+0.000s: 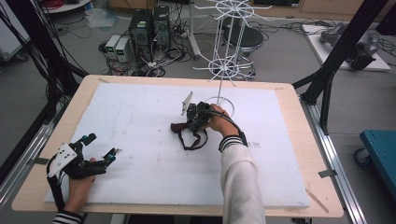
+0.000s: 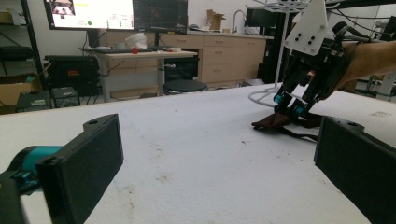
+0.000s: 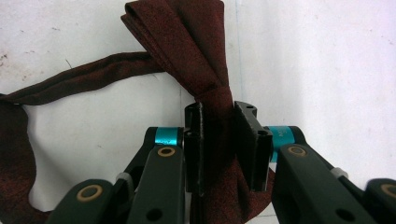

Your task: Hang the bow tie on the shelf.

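Right hand-held gripper angled down mid-counter, clamped on dark red folded fabric bow tie; left hand-held gripper resting near front-left edge, jaws spread, nothing held.

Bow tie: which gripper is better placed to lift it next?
Right. The right gripper is already shut on the bow tie at its knot, while the left gripper sits open at the table's near-left corner, well apart.
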